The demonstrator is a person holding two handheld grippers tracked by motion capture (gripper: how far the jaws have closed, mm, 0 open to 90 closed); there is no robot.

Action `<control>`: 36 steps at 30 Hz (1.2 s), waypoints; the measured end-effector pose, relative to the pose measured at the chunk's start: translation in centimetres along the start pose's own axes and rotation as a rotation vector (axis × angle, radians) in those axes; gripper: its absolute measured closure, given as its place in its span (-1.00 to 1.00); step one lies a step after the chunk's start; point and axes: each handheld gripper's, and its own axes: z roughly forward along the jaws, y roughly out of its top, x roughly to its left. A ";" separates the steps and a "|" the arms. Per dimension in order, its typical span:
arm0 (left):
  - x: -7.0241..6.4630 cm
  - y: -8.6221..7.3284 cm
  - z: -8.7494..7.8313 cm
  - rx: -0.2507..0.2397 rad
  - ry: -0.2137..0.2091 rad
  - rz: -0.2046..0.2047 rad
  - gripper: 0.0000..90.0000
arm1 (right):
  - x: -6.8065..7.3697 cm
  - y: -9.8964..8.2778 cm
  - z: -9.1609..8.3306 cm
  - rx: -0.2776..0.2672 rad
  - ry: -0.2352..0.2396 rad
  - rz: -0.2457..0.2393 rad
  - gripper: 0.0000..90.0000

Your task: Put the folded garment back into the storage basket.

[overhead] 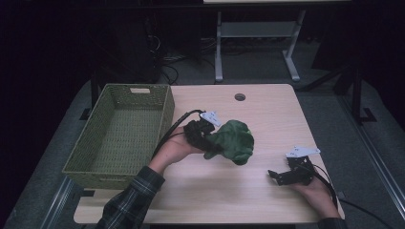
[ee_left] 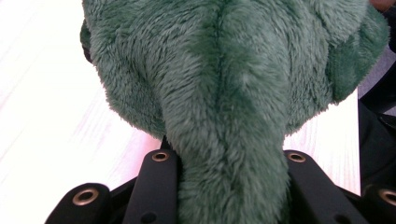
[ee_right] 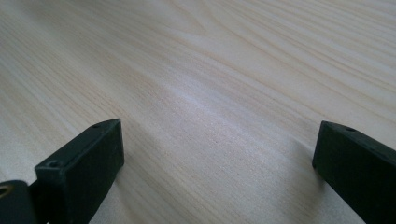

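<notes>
Jaws of the left gripper (overhead: 210, 145) pinch a green plush toy (overhead: 232, 141) near the middle of the pale wooden bench (overhead: 267, 114), while the jaws of the right gripper (overhead: 278, 177) stand spread apart with nothing between them. From the high view, the toy sits to the right of a woven green basket (overhead: 119, 133) that occupies the bench's left side, and the person's left hand (overhead: 174, 150), emerging from a plaid sleeve (overhead: 131, 200), grips the tool between basket and toy. A black cable (overhead: 174, 126) loops from that gripper back toward the basket's near wall, and a grey three-cornered plate (overhead: 210, 117) rides on top of it. The right hand (overhead: 317, 193) holds its gripper well to the right of the basket, near the bench's front edge, low over the wood, with its own grey plate (overhead: 302, 152) above.

The left gripper view adds what the overhead camera cannot resolve: a narrow limb or neck of the toy (ee_left: 229, 177) is squeezed between the two black jaws, the fur bulging above them, and the toy's body hangs over the bench surface (ee_left: 51, 116). Whether the toy touches the bench cannot be told. The right gripper view shows bare wood grain (ee_right: 210, 93) between the two widely parted jaws, whose tips sit close to the surface
</notes>
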 end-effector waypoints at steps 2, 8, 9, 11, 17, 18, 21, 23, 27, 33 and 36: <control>0.2 -0.1 -0.8 0.000 0.007 -0.005 0.54 | 0.0 0.0 0.0 0.000 0.000 0.000 -0.96; 0.5 -0.7 -3.3 -0.018 0.042 -0.023 0.54 | 0.0 0.0 0.0 -0.001 0.000 0.000 -0.96; 0.5 -0.7 -3.7 -0.016 0.046 -0.021 0.54 | 0.0 0.0 0.0 -0.001 0.000 0.000 -0.96; 0.6 -0.8 -4.6 -0.014 0.060 -0.017 0.54 | 0.0 0.0 0.0 0.000 0.000 0.000 -0.96; 0.9 -1.5 -7.2 -0.036 0.105 -0.033 0.54 | 0.0 0.0 0.0 0.000 0.000 -0.001 -0.96; 1.0 -1.7 -7.6 -0.039 0.113 -0.035 0.54 | 0.0 0.0 0.0 0.000 0.000 -0.001 -0.96; 1.3 -2.3 -8.8 -0.042 0.137 -0.043 0.54 | 0.0 0.0 0.0 0.001 -0.002 0.001 -0.96; 1.4 -2.8 -9.6 -0.052 0.152 -0.059 0.54 | 0.0 0.0 0.0 0.000 -0.002 0.001 -0.96; 1.8 -4.0 -11.3 -0.058 0.186 -0.084 0.54 | 0.0 0.0 0.0 0.000 -0.002 0.001 -0.96; 2.6 -6.1 -14.0 -0.078 0.246 -0.133 0.54 | 0.0 0.0 0.0 0.001 -0.002 0.001 -0.96; 2.9 -7.4 -15.2 -0.083 0.278 -0.157 0.54 | 0.0 0.0 0.0 0.000 -0.002 0.001 -0.96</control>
